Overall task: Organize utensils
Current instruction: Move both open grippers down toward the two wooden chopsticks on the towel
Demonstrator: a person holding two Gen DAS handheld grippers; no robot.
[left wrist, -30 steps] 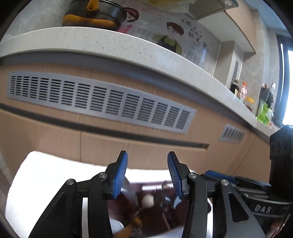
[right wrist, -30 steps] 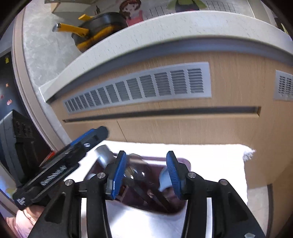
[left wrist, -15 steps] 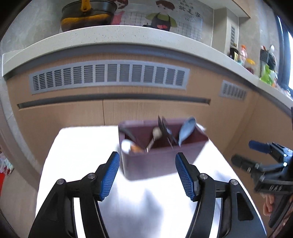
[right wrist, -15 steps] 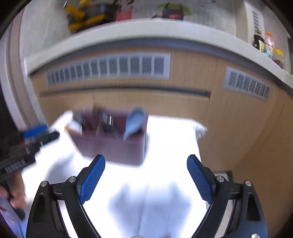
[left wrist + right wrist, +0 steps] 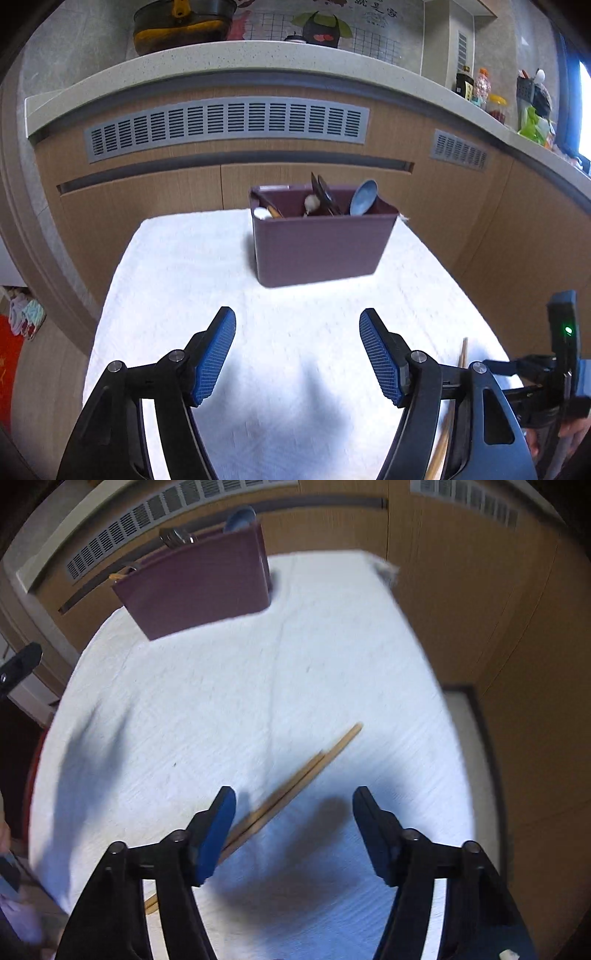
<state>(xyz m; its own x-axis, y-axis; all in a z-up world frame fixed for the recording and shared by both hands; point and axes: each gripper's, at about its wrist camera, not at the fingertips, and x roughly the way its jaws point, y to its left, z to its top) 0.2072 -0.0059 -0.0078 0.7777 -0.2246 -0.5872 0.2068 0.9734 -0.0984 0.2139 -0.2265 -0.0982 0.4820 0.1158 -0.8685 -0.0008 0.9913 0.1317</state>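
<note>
A maroon utensil holder [image 5: 320, 240] stands at the far side of a white towel [image 5: 207, 280]. It holds a blue spoon [image 5: 364, 197], dark utensils and a wooden-handled piece. It also shows in the right wrist view [image 5: 199, 587]. A pair of wooden chopsticks [image 5: 295, 786] lies on the towel just ahead of my right gripper [image 5: 293, 827], which is open and empty above them. The chopsticks' tip shows in the left wrist view [image 5: 462, 352]. My left gripper [image 5: 297, 356] is open and empty, well short of the holder.
Wooden cabinet fronts with grey vents [image 5: 225, 125] rise behind the towel under a speckled counter [image 5: 221, 59]. A black and yellow pot [image 5: 181, 22] sits on the counter. Bottles and jars [image 5: 480, 88] stand at the far right.
Both grippers have pulled back and up from the holder and opened wide. The right gripper has tilted down over the chopsticks on the towel.
</note>
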